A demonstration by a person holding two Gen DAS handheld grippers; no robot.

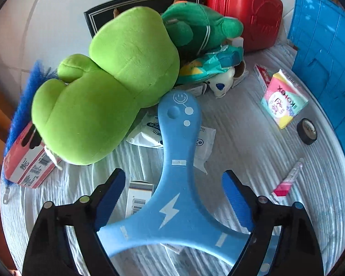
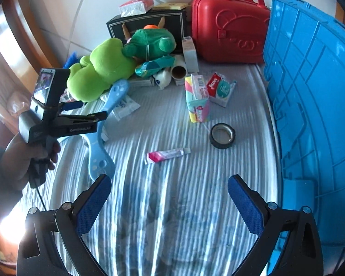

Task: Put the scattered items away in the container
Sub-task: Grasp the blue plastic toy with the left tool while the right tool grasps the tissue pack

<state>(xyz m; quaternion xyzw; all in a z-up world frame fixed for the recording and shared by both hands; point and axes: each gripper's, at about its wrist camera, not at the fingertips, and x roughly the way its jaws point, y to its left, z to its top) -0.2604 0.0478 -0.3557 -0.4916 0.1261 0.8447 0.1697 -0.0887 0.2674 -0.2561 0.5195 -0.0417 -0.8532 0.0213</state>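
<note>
The left gripper (image 1: 172, 197) has its jaws wide apart around the middle of the blue boomerang (image 1: 172, 184), which lies flat on the striped cloth – the pads do not look like they press on it yet. The toy is thin and flat, so the jaws could slide off its smooth edges or pinch the cloth too. One arm of it lies right against the big green plush (image 1: 108, 92) and on top of a white packet (image 1: 204, 142), so lifting could drag those along. The right gripper (image 2: 170, 204) is wide open and holds nothing. The blue bin (image 2: 310, 92) stands off to the right – a long way to carry a loose, wobbly toy.
</note>
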